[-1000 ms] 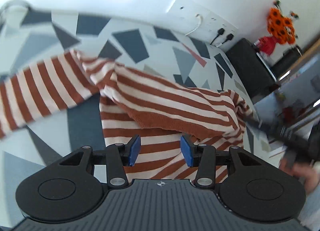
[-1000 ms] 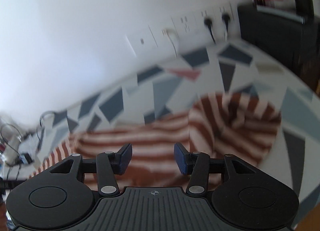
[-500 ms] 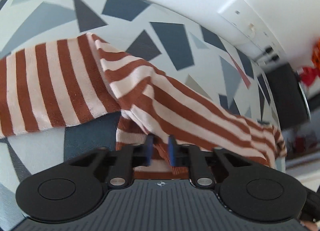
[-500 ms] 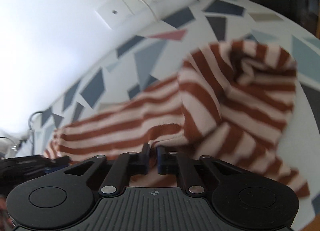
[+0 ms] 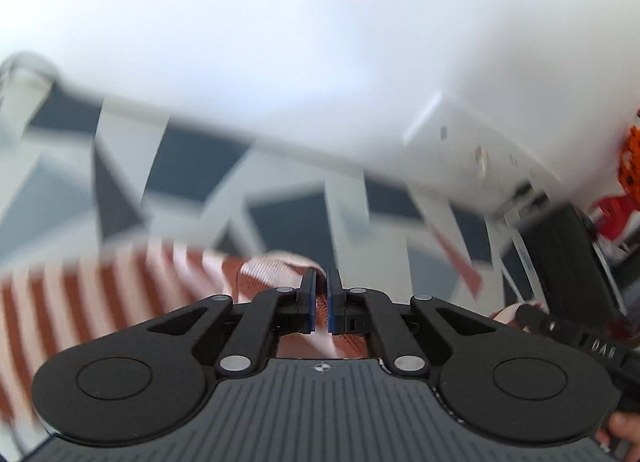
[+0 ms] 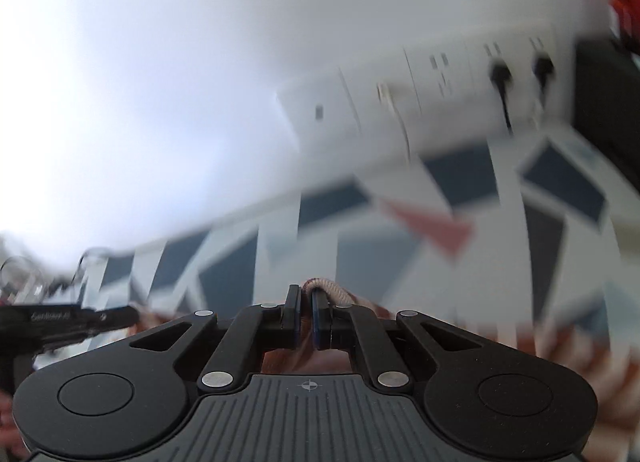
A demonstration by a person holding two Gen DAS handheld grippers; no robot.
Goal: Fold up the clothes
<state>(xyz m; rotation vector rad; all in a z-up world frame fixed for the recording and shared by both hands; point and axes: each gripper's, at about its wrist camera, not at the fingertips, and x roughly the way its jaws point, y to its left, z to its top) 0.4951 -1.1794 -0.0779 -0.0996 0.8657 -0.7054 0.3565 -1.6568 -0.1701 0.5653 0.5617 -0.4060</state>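
The striped orange-and-cream sweater lies on a table with a grey and blue geometric cloth. My left gripper is shut on a fold of the sweater, and cloth bulges above its blue pads. In the right wrist view my right gripper is shut on the sweater's edge, which curls over the right pad. Striped cloth trails off to the lower right. Both views are blurred by motion. Each gripper shows at the edge of the other's view.
A white wall with a row of sockets and plugged black cables runs behind the table. A black box and orange-red ornaments stand at the right. Cables and small items sit at the far left.
Both grippers went from open over the sweater to shut on its cloth, then swept it toward the wall. Most of the sweater has dropped below the views.
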